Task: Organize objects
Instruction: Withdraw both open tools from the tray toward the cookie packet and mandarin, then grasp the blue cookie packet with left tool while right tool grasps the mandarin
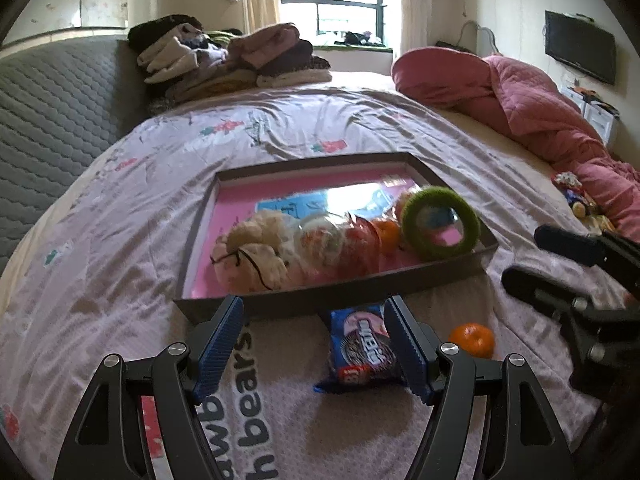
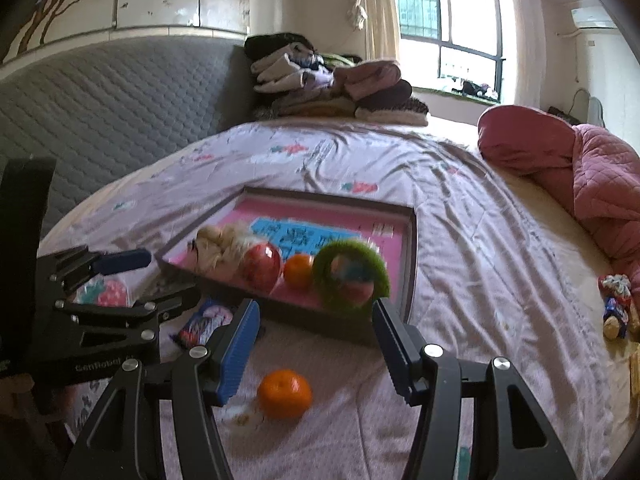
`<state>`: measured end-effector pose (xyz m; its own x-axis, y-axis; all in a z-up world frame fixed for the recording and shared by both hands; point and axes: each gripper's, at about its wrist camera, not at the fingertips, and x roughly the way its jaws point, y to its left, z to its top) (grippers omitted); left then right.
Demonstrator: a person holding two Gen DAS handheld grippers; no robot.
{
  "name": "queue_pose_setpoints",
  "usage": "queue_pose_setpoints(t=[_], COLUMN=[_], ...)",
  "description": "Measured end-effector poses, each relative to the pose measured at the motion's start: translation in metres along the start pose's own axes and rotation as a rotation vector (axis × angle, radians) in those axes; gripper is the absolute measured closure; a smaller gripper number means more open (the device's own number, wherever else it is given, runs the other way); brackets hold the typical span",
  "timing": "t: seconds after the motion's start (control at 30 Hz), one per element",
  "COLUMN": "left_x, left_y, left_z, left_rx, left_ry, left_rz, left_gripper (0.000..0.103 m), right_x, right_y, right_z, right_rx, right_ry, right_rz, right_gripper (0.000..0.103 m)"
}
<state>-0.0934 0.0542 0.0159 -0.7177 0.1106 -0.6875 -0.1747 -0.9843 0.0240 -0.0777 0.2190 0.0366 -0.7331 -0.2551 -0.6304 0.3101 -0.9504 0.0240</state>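
A shallow box with a pink floor (image 1: 224,216) (image 2: 392,236) lies on the bed. In it are a cream plush toy (image 1: 252,252) (image 2: 218,250), a red wrapped ball (image 2: 262,266), an orange (image 1: 387,234) (image 2: 298,270) and a green fuzzy ring (image 1: 440,220) (image 2: 350,276). On the bedspread in front of the box lie a blue cookie packet (image 1: 360,350) (image 2: 202,324) and a loose orange (image 1: 472,339) (image 2: 285,393). My left gripper (image 1: 316,340) is open above the packet, its right pad over the packet's edge. My right gripper (image 2: 316,344) (image 1: 532,256) is open above the loose orange, touching nothing.
Folded clothes (image 1: 224,60) are piled at the bed's far end beside a grey quilted headboard (image 1: 60,112). A pink quilt (image 1: 540,112) (image 2: 592,176) is heaped along the right side, with small toys (image 2: 618,308) near it. A window and a wall television (image 1: 580,48) are behind.
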Motion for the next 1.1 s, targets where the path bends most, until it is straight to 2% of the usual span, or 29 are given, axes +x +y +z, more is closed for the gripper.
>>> queue_pose_setpoints(t=[0.37,0.83,1.1], left_x=[0.009,0.032,0.049], left_y=[-0.013,-0.023,-0.024], left_z=[-0.007,-0.013,-0.015], left_rx=[0.026,0.021,0.02], left_ry=[0.039,0.104,0.141], left_rz=[-0.027,-0.045,-0.04], left_gripper=[0.029,0.029,0.029], right_x=[0.015,0.037,0.047], right_y=[0.015,0.024,0.023], right_z=[-0.033,-0.044,-0.044], right_rx=[-0.052,-0.081,-0.088], right_ry=[0.15,0.209,0.196], right_rz=[0.016,0.006,-0.017], right_gripper=[0.045,0.045,0.046])
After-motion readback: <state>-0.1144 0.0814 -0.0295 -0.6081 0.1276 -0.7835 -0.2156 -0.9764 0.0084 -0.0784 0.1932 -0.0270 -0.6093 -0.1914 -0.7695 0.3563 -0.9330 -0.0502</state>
